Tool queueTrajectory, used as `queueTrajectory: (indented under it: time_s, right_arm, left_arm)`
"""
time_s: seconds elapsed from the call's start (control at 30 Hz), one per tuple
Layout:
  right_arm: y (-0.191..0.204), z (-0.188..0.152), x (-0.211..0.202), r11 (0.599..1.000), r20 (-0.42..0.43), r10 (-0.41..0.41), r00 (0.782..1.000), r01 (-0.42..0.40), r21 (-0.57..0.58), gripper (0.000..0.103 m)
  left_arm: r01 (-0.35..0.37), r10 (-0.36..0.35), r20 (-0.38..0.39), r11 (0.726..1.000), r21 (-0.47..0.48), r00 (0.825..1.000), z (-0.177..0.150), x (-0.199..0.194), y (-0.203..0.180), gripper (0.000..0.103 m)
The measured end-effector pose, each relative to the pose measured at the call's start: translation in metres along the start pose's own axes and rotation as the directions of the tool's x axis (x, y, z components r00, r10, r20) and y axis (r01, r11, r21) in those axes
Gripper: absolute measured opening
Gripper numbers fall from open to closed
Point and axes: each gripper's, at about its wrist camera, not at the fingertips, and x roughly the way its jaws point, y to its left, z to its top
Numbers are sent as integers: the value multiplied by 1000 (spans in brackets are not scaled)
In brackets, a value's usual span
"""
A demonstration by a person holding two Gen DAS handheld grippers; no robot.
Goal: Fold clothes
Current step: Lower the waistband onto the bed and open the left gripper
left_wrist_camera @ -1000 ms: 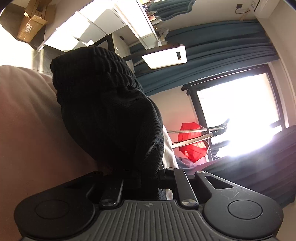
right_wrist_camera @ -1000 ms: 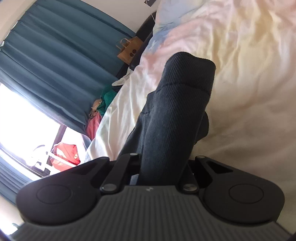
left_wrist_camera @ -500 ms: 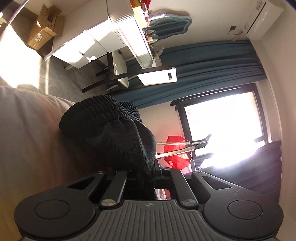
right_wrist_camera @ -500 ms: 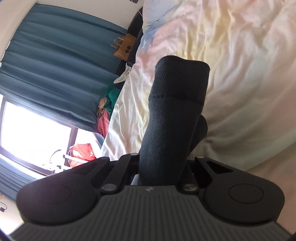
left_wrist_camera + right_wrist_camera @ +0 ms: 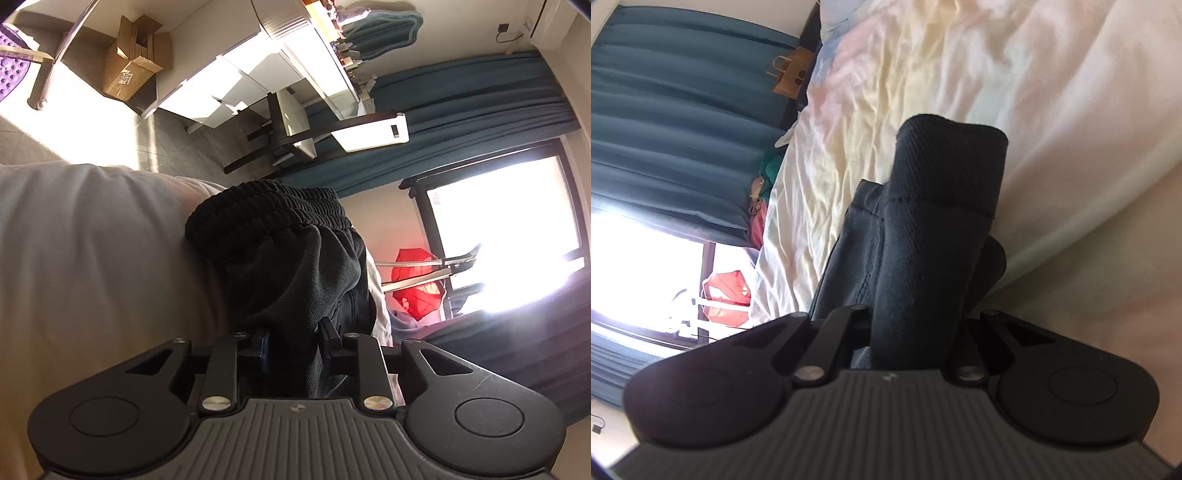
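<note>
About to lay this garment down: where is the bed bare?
The wrinkled cream bedsheet lies bare beyond and right of the black ribbed-cuff garment. Crowded at the window-side edge, where a green and red clothes pile sits by the teal curtain.

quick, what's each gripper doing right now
left gripper: shut on the black pants, near the waistband.
right gripper: shut on the black pants, near a leg cuff.

You're working in a home bedroom: a bed (image 5: 960,74) with rumpled cream sheets fills the right wrist view, with teal curtains (image 5: 683,129) beside it. Your left wrist view shows a bright window (image 5: 506,229), white drawers (image 5: 236,85) and 1 cardboard box (image 5: 133,70) on the floor.
</note>
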Motion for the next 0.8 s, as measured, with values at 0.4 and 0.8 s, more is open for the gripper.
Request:
queueTrajectory:
  time_s: [0.4, 0.8]
  right_arm:
    - [10, -3, -5, 999, 32, -3, 999, 4, -35, 12]
    - [18, -3, -12, 999, 92, 29, 995, -28, -17, 11]
  left_arm:
    - [-302, 273, 133, 822, 483, 953, -48, -52, -55, 63]
    - [-310, 179, 255, 592, 743, 950, -104, -54, -109, 68]
